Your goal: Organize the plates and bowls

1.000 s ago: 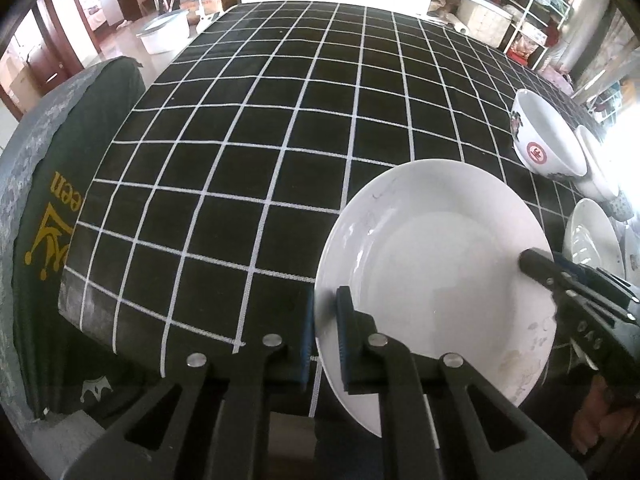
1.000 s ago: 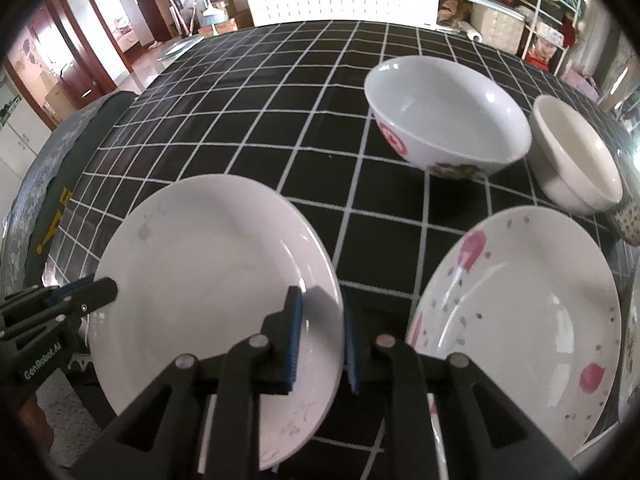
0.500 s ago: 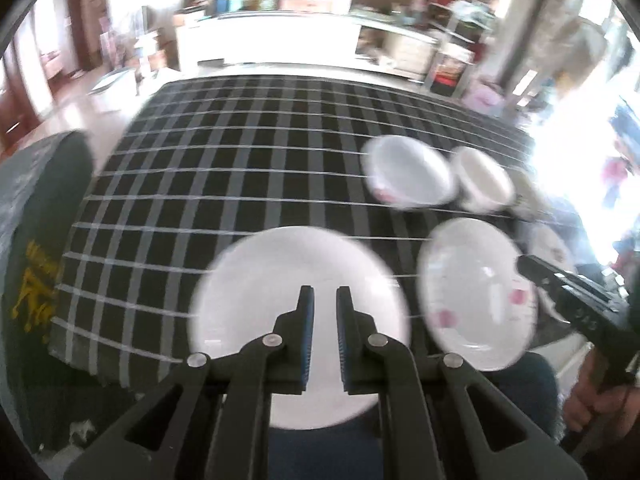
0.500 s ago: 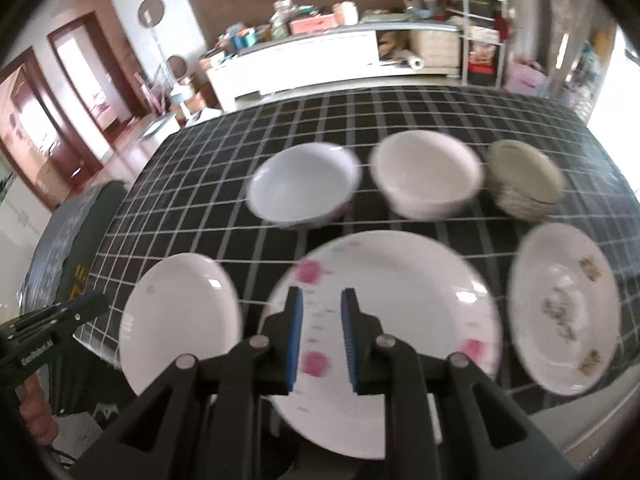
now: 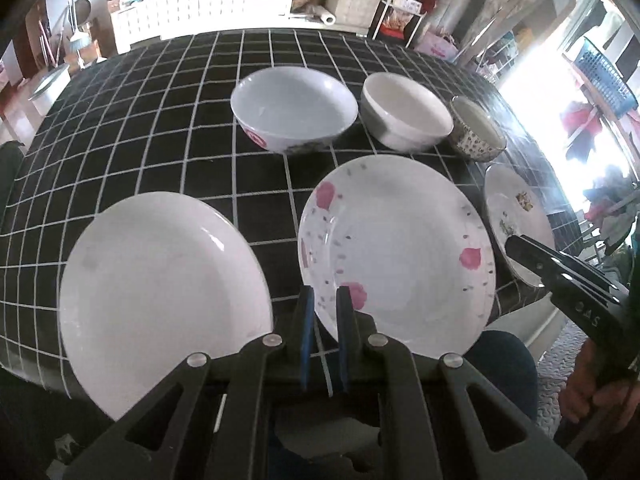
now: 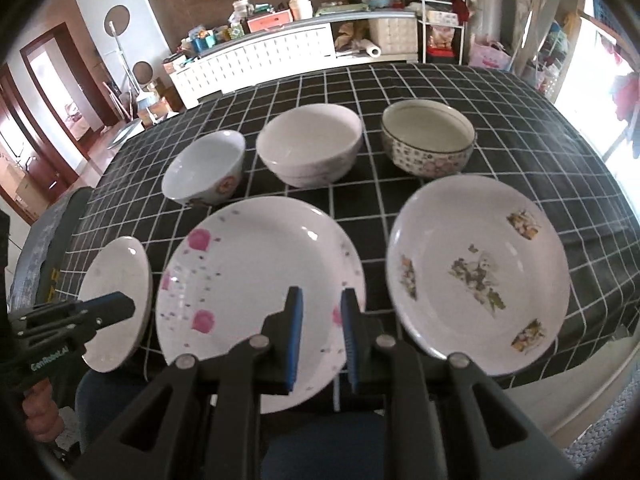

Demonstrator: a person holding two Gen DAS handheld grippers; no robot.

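On the checked tabletop (image 6: 500, 92): near row has plain white plate (image 5: 160, 292), pink-flowered plate (image 5: 400, 248), brown-patterned plate (image 6: 476, 272), left to right. Behind them: red-marked bowl (image 5: 294, 108), white bowl (image 5: 406, 110), patterned bowl (image 6: 428, 142). Left claw (image 5: 323, 320) closed, empty, above the gap between white and pink plates. Right claw (image 6: 320, 320) nearly closed, holding nothing, over the pink plate's near rim.

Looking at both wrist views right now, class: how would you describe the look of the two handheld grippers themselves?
Each is a black plastic tool with triangular cut-outs and round silver bolts. The left gripper and right gripper carry flat black fingers faced with ribbed blue pads. White lettering is printed on the side of each body, seen from the other camera. A hand grips the right gripper's handle; no sleeve is visible there.
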